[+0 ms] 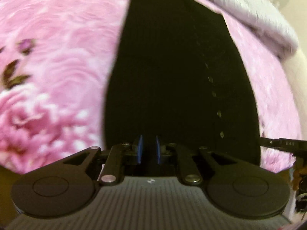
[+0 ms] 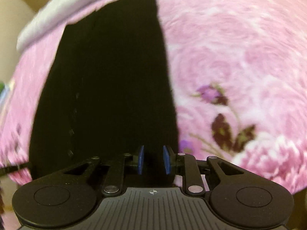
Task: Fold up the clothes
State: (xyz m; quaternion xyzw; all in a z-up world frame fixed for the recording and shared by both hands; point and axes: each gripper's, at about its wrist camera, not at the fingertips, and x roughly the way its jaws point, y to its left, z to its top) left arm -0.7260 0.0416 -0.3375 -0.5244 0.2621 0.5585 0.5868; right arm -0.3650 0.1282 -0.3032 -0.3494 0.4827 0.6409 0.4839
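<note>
The black garment (image 1: pixel 172 80) lies on a bed, spread on a pink flowered blanket (image 1: pixel 57 57). It is already a long narrow strip with fairly straight side edges, so I judge that the lengthwise folds are made and the crosswise folds are left. A row of small pale marks, perhaps buttons or stitches, runs along one side of it; they are too small to name.

The near end of the garment is at both claws. The left claw (image 1: pixel 149 149) has its blue pads (image 1: pixel 140 149) a little apart with dark cloth between them; it seems to hold the hem, but I cannot tell if it really presses it. The right claw (image 2: pixel 154 160) is the same, at the other near corner, its pads somewhat wider apart.

Both pictures are blurred. The near hem itself is hidden behind the claw bodies. A pale grey-white cloth (image 1: pixel 259 19) lies at the far edge of the blanket; what it is I cannot say. At the right border of the left view, a black part (image 1: pixel 284 145) is probably the other gripper.
</note>
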